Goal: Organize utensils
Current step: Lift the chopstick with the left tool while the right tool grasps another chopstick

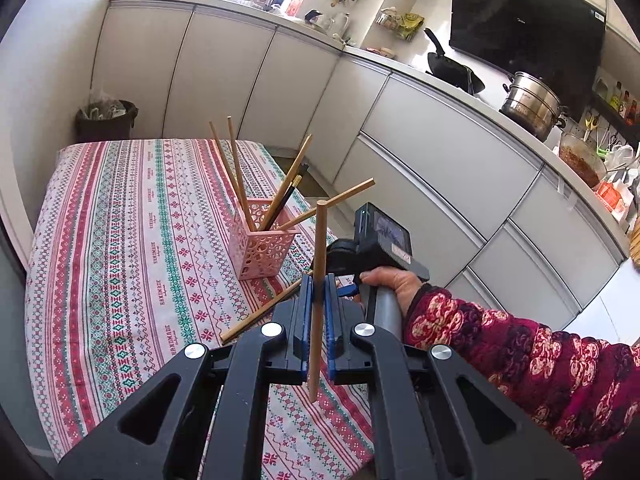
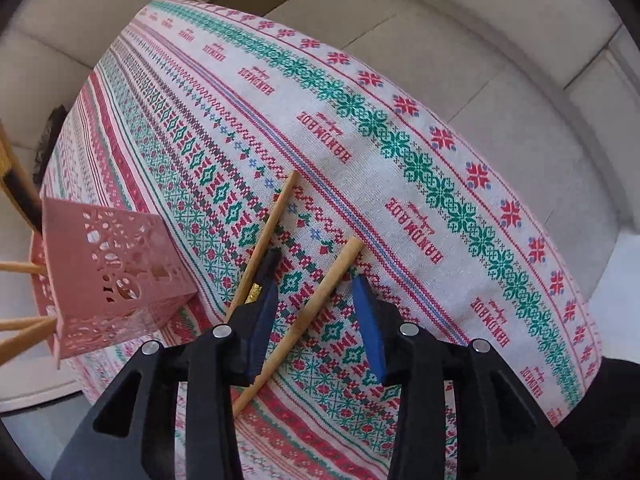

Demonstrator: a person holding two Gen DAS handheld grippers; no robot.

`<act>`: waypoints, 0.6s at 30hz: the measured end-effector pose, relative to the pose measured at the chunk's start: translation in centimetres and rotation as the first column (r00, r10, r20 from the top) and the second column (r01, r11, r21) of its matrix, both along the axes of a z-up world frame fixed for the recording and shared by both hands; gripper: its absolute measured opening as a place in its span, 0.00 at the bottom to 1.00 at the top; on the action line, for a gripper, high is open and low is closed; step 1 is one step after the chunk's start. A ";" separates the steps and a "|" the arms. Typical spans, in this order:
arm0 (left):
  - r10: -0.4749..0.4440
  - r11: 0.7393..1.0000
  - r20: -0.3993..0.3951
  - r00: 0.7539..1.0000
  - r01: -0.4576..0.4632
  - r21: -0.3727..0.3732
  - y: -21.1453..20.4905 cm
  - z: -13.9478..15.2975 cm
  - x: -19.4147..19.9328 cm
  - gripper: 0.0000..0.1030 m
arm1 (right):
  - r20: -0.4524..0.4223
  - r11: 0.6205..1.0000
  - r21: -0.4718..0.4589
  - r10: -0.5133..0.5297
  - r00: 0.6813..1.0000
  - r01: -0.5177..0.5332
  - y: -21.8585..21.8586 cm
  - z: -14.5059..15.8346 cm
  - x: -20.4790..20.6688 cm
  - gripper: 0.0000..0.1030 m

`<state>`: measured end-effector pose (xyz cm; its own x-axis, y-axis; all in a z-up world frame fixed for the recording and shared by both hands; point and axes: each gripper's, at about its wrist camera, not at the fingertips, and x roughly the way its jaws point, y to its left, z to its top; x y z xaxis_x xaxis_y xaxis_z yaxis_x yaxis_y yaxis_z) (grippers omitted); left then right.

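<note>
While clamped, chopstick (image 1: 318, 300) upright.

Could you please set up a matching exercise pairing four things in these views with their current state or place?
Things:
1. left tongs
2. right tongs
3. pink basket
4. steel pot

States or places:
A. stands on the kitchen counter
B. shut on an upright chopstick
C. open, with a flat-lying chopstick between the two fingers
D. stands on the tablecloth with several leaning chopsticks in it

Pairs: 1-B, 2-C, 3-D, 4-A
</note>
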<state>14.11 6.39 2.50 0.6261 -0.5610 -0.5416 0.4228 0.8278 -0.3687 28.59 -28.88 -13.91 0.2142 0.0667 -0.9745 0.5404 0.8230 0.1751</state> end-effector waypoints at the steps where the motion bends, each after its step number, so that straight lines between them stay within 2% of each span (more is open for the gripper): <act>1: 0.003 1.000 0.006 1.000 -0.003 0.000 0.2 0.1 0.0 0.05 | 0.022 1.000 -0.023 0.011 1.000 -0.011 0.1 0.1 -0.5 0.22; 3: 0.006 1.000 0.010 1.000 -0.006 -0.005 0.4 0.2 0.0 0.05 | 0.073 0.999 0.007 0.037 0.997 -0.038 -0.6 0.4 -1.8 0.13; 6: 0.013 1.000 0.011 1.000 -0.013 -0.016 0.9 0.2 0.0 0.05 | 0.125 0.989 0.135 0.044 0.991 -0.061 -2.4 0.9 -4.3 0.07; 9: 0.026 0.999 0.029 0.999 -0.025 -0.034 1.3 0.6 -0.3 0.05 | 0.303 0.981 0.106 0.122 0.945 -0.161 -3.0 3.8 -8.4 0.07; 11: 0.033 0.999 0.053 0.998 -0.031 -0.037 1.2 0.9 -0.7 0.05 | 0.404 0.970 0.080 0.179 0.897 -0.230 -3.0 6.1 -10.5 0.07; 13: 0.052 0.998 0.081 0.995 -0.050 -0.033 1.0 1.2 -1.1 0.05 | 0.489 0.957 0.012 0.246 0.837 -0.289 -1.6 8.4 -12.1 0.07; 16: 0.087 0.995 0.119 0.989 -0.081 -0.050 0.9 1.8 -1.7 0.05 | 0.602 0.930 -0.115 0.345 0.721 -0.349 -1.0 11.7 -15.9 0.07; 18: 0.110 0.993 0.144 0.983 -0.102 -0.063 0.8 2.4 -2.2 0.05 | 0.652 0.910 -0.193 0.398 0.646 -0.366 0.3 13.5 -17.0 0.07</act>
